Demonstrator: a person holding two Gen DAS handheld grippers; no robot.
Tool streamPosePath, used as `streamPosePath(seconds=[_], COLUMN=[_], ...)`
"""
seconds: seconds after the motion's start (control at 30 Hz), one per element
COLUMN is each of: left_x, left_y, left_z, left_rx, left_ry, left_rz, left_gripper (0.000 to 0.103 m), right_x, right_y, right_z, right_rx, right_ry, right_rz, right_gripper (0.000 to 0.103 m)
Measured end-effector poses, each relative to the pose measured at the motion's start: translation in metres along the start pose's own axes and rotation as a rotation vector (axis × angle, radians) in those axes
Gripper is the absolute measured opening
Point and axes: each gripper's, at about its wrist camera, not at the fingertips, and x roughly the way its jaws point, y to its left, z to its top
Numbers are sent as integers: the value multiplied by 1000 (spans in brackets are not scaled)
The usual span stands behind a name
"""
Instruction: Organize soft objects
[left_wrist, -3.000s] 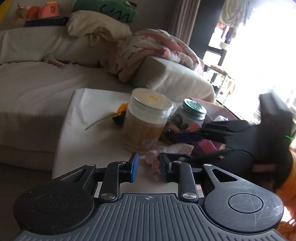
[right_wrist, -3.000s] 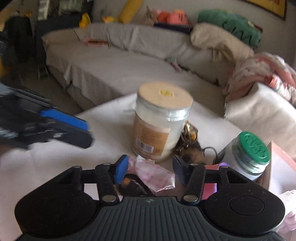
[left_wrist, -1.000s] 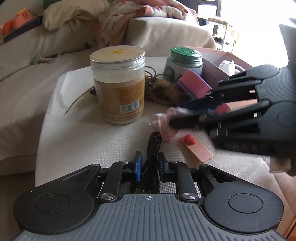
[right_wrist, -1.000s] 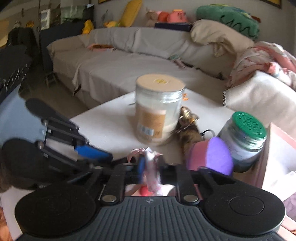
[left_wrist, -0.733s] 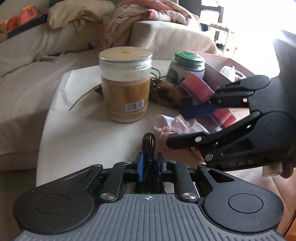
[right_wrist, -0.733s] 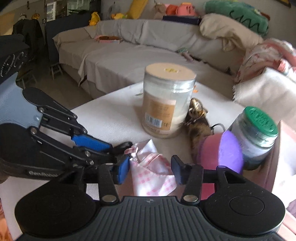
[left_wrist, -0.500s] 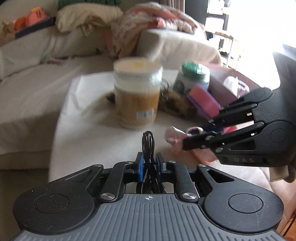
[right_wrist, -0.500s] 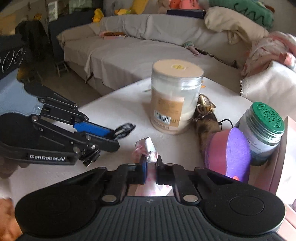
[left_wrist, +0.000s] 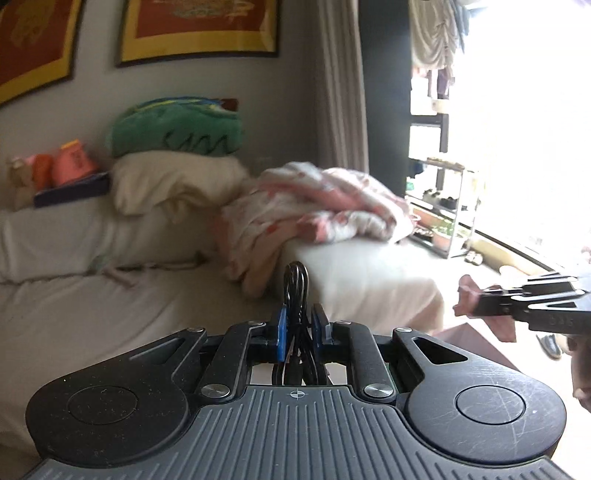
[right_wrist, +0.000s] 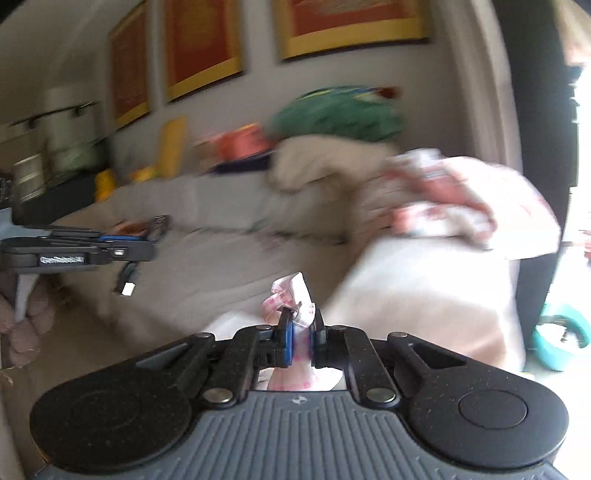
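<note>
My left gripper (left_wrist: 298, 325) is shut on a coiled black cable (left_wrist: 295, 280) whose loop sticks up between the blue pads. In the right wrist view it (right_wrist: 151, 254) is at the left, with the cable's USB plug (right_wrist: 127, 286) hanging under it. My right gripper (right_wrist: 300, 326) is shut on a pink checked cloth (right_wrist: 291, 291). In the left wrist view it (left_wrist: 476, 301) is at the right with the pink cloth (left_wrist: 467, 290) at its tips. Both are lifted high, level with the sofa. The table and jars are out of view.
A grey sofa (left_wrist: 92, 295) fills the background with a cream pillow (left_wrist: 166, 181), a green plush (left_wrist: 177, 125) and a pink blanket (left_wrist: 317, 199) on its arm. A corner of the pink box (left_wrist: 465, 334) shows low right. A teal bowl (right_wrist: 561, 336) is on the floor.
Both grippers have risen from the table and tilted upward, carrying the cable and the cloth. The jars and tabletop have dropped out of view. The right view is motion-blurred.
</note>
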Motion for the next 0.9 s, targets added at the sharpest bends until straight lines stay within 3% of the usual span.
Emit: streamPosePath(seconds=[0.1,0.2,0.27,0.3,0.37,0.43,0.53,0.63,0.73,0.9], left_x=[30,76,114,137,182,206,207,186,142,61], left_y=[-45,-92,-120,-131,-142,-146,-146,-129,-104,-59], left_z=[18,18,7,-3,-30,-55,-68,-64,-62,-88], left_rx=[23,-3,-24,-63,-197,-296,-248,-218,-203,-139], left_ry=[0,72,183,266,454,538,502,386,277,170], left_rz=[-123,-261,-358,-426,-549,-598,-498,-419,-364,-175], left_gripper=[16,17,17,17,16,18,18,18,18,18], right_x=[-20,-23,-18,-15,-15,-19,-24,-24,-18,-14], right_y=[-44,-77,-92,-99,-106,-111,-112,-105,-99,-56], right_z=[-8,-31,-49,-58,-75,-89,-100,-107,-116,-131], right_rx=[28,69,85,99,140,174,188,160,191,133], right_ry=[-15,52,101,125,133,134,139,150,185,201], right_rz=[-87,-144,-162,-171,-195,-187,-154,-138,-106,-41], right_gripper=[8,9,14,25,37,40,43,49,54,54])
